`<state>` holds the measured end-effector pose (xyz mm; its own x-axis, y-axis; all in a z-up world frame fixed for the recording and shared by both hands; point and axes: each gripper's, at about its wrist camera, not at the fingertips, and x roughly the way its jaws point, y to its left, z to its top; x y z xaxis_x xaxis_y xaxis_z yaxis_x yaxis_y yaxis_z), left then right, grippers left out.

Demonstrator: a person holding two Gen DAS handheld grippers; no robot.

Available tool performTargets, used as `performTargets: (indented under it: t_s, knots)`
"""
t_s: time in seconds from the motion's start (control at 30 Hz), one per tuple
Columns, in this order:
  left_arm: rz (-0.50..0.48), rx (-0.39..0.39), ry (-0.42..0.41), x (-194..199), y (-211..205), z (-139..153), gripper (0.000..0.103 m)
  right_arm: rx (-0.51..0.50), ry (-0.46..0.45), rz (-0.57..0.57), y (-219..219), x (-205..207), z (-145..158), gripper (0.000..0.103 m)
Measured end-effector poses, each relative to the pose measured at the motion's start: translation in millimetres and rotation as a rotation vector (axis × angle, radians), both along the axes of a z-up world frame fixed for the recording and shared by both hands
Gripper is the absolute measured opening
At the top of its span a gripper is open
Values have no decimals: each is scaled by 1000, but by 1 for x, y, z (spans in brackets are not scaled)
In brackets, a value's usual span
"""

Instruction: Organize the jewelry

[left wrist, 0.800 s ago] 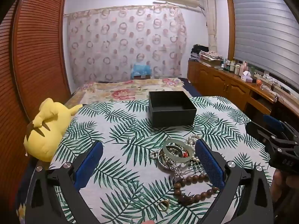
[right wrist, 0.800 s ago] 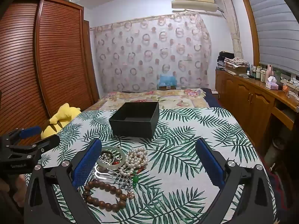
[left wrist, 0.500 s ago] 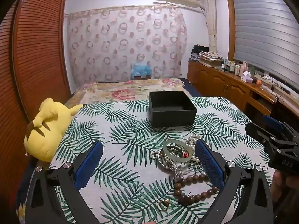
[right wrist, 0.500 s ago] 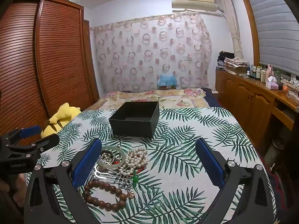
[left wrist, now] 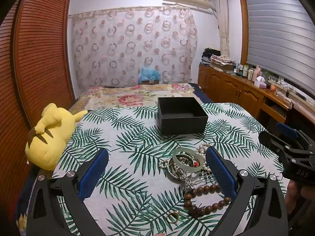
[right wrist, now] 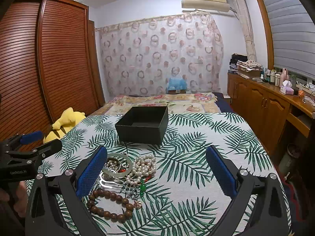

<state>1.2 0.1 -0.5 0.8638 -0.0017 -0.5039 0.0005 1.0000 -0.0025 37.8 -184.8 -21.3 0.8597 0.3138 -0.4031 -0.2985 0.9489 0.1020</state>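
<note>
Nothing has shifted over the last second; the left gripper (left wrist: 156,174) and right gripper (right wrist: 156,174) hover wide apart and empty above the heaped jewelry (right wrist: 126,174); the square black box (right wrist: 143,124) beyond seems empty, so sorting is unstarted.

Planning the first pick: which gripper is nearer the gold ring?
Left. The gold ring lies between the left gripper fingers, close below. The right gripper is off to its right; its view misses the ring.
</note>
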Motion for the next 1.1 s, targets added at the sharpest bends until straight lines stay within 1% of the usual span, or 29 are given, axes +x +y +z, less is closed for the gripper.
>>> performTargets:
  t_s: [1.1]
  knots:
    - [0,-2,-1,1,2,0,95,-2,0,1,0,0,-1,100]
